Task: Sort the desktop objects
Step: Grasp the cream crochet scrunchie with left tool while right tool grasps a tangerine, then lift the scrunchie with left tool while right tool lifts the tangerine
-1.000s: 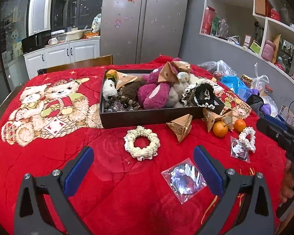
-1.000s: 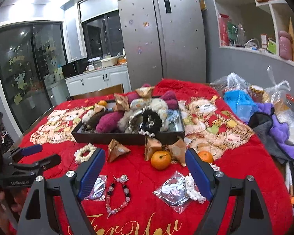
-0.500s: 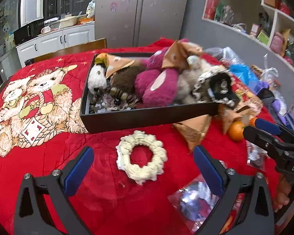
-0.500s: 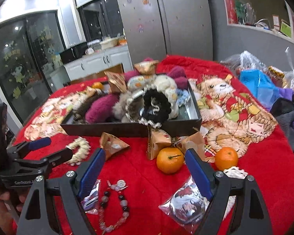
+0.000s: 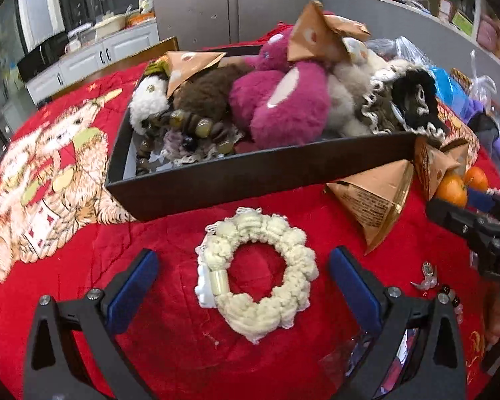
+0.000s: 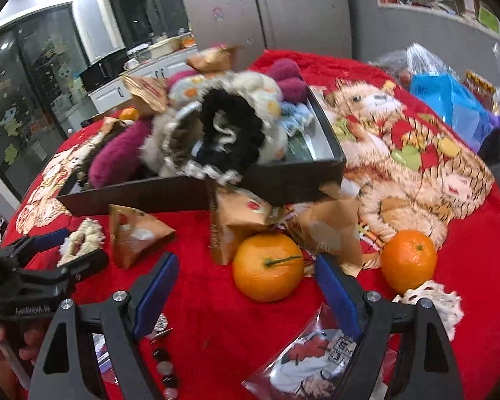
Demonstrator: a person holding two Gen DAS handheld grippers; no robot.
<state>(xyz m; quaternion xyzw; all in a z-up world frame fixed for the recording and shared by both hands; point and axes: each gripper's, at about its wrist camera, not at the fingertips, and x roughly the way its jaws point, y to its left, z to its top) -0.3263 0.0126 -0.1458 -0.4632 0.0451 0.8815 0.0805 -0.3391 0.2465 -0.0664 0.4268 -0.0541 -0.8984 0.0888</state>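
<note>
Two grippers work over a table covered by a red blanket [image 5: 170, 343] printed with teddy bears. Beyond it we see a grey refrigerator [image 5: 230, 0], white kitchen cabinets [image 5: 83, 60] at far left and wall shelves [image 6: 443, 3] at far right.

A dark box [image 5: 250, 175] sits mid-table, piled with plush toys. Its long axis runs left to right.

We find the left gripper [image 5: 243, 266] spread wide, with a cream knitted ring [image 5: 256, 276] lying flat between its fingers, untouched. The ring's white clasp faces left.

We find the right gripper [image 6: 246, 273] likewise spread wide. An orange [image 6: 268, 266] sits between its fingers, near the box, stem pointing right. A second orange [image 6: 409, 260] lies further right.
</note>
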